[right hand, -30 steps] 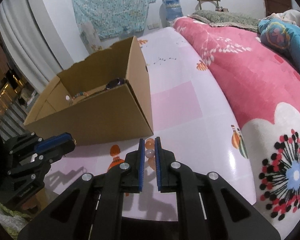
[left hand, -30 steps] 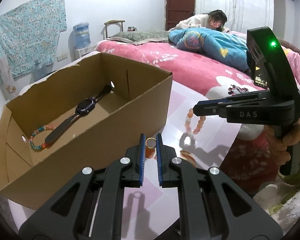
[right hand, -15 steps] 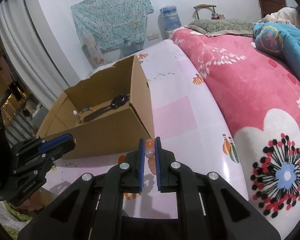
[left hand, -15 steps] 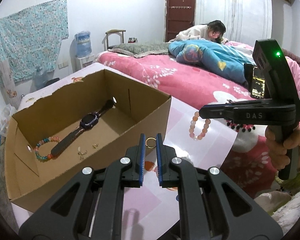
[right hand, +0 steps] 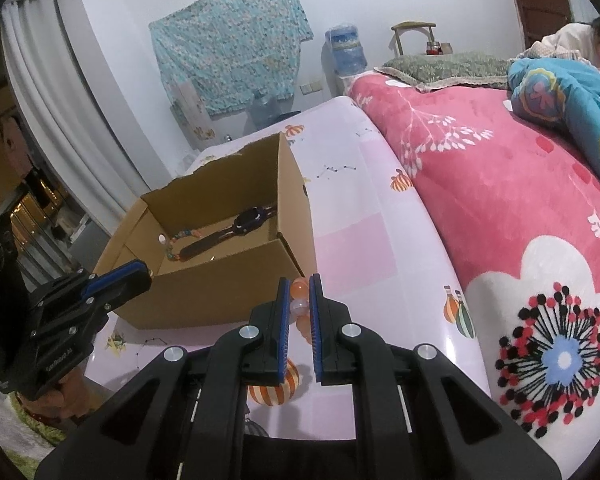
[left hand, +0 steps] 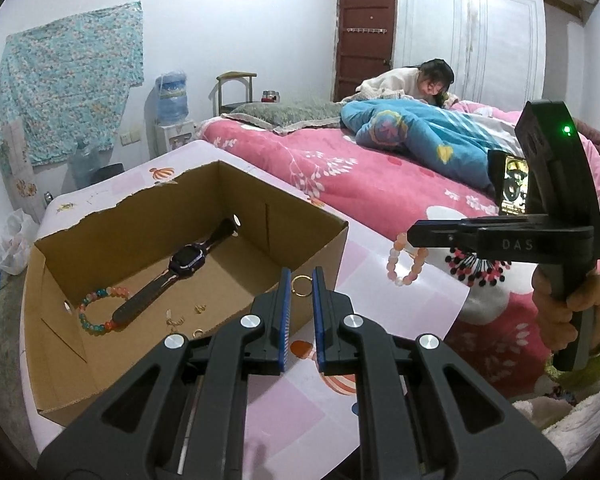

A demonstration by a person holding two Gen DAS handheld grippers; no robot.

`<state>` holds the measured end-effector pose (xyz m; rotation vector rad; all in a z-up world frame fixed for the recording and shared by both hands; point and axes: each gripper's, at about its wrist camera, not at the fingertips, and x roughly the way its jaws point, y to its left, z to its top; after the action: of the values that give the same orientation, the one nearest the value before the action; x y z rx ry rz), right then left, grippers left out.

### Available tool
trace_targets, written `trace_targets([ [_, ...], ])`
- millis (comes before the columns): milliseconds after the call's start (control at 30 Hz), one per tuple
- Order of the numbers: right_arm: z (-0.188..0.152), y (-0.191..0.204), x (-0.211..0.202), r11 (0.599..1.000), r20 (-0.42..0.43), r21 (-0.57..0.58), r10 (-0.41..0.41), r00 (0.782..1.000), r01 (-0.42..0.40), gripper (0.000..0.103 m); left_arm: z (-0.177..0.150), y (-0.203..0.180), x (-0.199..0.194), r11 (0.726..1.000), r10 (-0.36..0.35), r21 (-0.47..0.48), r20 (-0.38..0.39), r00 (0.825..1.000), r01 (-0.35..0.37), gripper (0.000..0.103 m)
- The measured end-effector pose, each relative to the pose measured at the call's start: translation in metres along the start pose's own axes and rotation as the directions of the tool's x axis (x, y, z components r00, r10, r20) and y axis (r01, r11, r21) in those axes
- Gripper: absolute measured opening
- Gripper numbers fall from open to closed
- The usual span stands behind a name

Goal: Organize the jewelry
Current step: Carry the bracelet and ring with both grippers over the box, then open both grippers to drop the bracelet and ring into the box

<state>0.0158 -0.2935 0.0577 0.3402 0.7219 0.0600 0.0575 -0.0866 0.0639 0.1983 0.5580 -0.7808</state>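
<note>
My left gripper is shut on a small gold ring and holds it above the near wall of an open cardboard box. In the box lie a dark watch, a coloured bead bracelet and small gold pieces. My right gripper is shut on a pink bead bracelet, which hangs from its tip in the left wrist view, to the right of the box. The box also shows in the right wrist view.
The box stands on a pale pink patterned sheet beside a pink floral blanket. A person leans on the far side of the bed by a blue quilt. A water dispenser and a chair stand by the wall.
Both grippers have risen with their loads. The left one with the ring has moved up over the box's near wall, so more of the box floor shows.
</note>
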Motion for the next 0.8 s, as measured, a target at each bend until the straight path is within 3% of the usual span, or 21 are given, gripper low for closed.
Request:
trace_targets([
  [267, 0.011, 0.003, -0.015, 1.0, 0.039, -0.009, 0.019, 0.999, -0.018, 0.01, 0.009, 0.005, -0.01, 1.0, 0.015, -0.006, 0.037, 0.999, -0.015, 0.01],
  [467, 0.042, 0.014, -0.028, 0.996, 0.101, -0.054, 0.071, 0.992, -0.066, 0.01, 0.023, 0.026, -0.022, 0.998, 0.056, -0.037, 0.074, 0.996, -0.054, 0.01],
  [600, 0.067, 0.024, -0.019, 0.986, 0.109, -0.089, 0.149, 0.983, -0.139, 0.01, 0.033, 0.049, -0.029, 0.994, 0.071, -0.093, 0.085, 0.994, -0.063, 0.01],
  [800, 0.096, 0.032, 0.016, 0.957, 0.034, -0.089, 0.28, 0.959, -0.277, 0.01, 0.041, 0.089, -0.019, 0.976, 0.013, -0.219, 0.038, 0.999, -0.004, 0.01],
])
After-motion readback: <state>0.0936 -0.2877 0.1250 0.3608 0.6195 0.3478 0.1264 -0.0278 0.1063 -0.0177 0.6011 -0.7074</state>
